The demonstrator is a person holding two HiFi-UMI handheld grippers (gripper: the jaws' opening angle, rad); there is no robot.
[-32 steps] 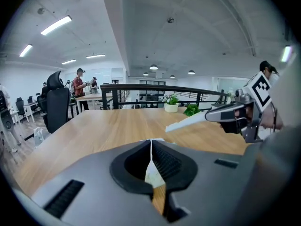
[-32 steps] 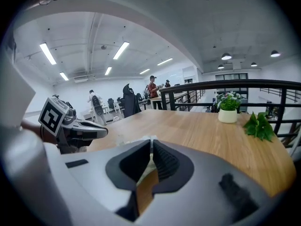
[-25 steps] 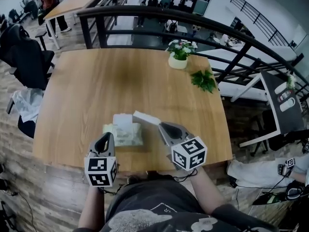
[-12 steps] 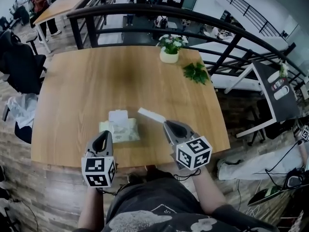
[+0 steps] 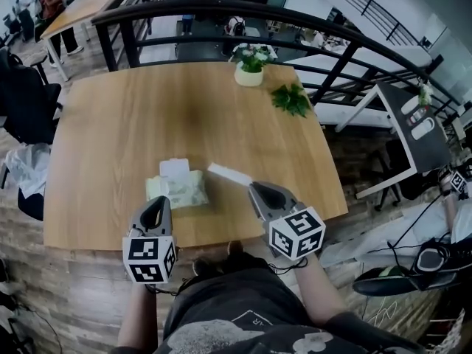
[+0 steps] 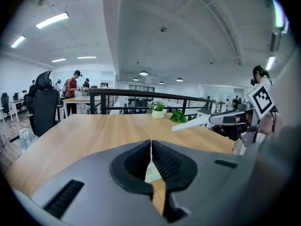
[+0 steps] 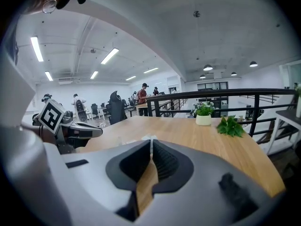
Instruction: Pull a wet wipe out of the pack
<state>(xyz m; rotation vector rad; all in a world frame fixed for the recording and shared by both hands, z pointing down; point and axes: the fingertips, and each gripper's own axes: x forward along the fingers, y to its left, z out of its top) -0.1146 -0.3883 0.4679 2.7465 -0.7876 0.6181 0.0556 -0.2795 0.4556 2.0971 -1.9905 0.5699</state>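
The wet wipe pack (image 5: pixel 179 190) lies on the wooden table (image 5: pixel 133 124) near its front edge, its white flap (image 5: pixel 175 168) folded back. A white wet wipe (image 5: pixel 228 174) sticks out stiffly from my right gripper (image 5: pixel 253 188), which is shut on its end, just right of the pack. In the left gripper view the same wipe (image 6: pixel 190 124) hangs in the air from the right gripper (image 6: pixel 225 119). My left gripper (image 5: pixel 157 203) is shut, its tip at the pack's near left corner, with nothing seen held. The pack (image 6: pixel 151 171) shows through its closed jaws.
A white pot of flowers (image 5: pixel 249 68) and a green leafy sprig (image 5: pixel 291 99) sit at the table's far right. A black railing (image 5: pixel 221 9) runs behind the table. A dark chair (image 5: pixel 22 87) stands at the left.
My right gripper has drawn the wipe slightly to the right, away from the pack. The left gripper has stayed by the pack.
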